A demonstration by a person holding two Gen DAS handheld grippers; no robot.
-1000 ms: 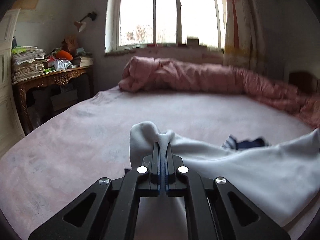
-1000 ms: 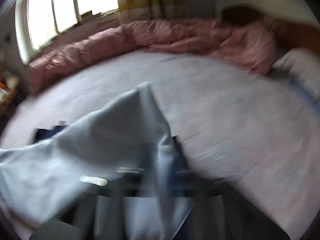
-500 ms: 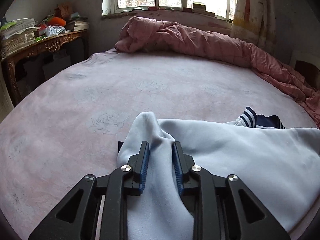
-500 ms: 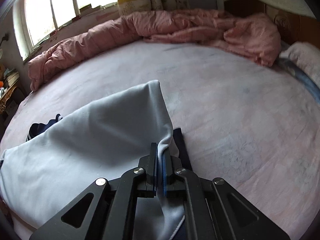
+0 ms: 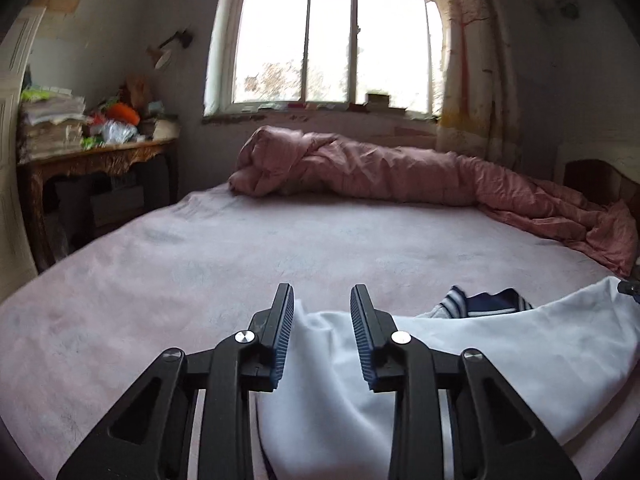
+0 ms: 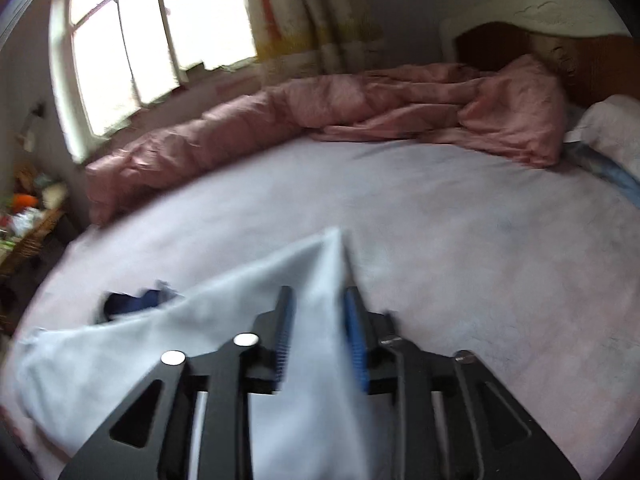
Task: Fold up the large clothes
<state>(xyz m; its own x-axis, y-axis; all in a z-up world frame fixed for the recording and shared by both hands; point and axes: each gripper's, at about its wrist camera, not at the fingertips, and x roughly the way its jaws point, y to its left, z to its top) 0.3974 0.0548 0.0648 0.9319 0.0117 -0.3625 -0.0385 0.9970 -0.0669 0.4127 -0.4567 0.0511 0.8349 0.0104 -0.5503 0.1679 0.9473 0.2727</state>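
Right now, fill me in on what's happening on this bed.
A person is folding a pale blue garment on the pink bed with two tools. The left hand-held gripper and the right hand-held gripper are both opening, each with a corner of the cloth loose between its fingers. A striped navy part peeks out behind the fold.

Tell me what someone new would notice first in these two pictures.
First, the pale garment lying across the near edge of the pink bed, its cloth between the opening jaws of both the left gripper and the right gripper. Next, the crumpled pink quilt along the far side, under the bright window.
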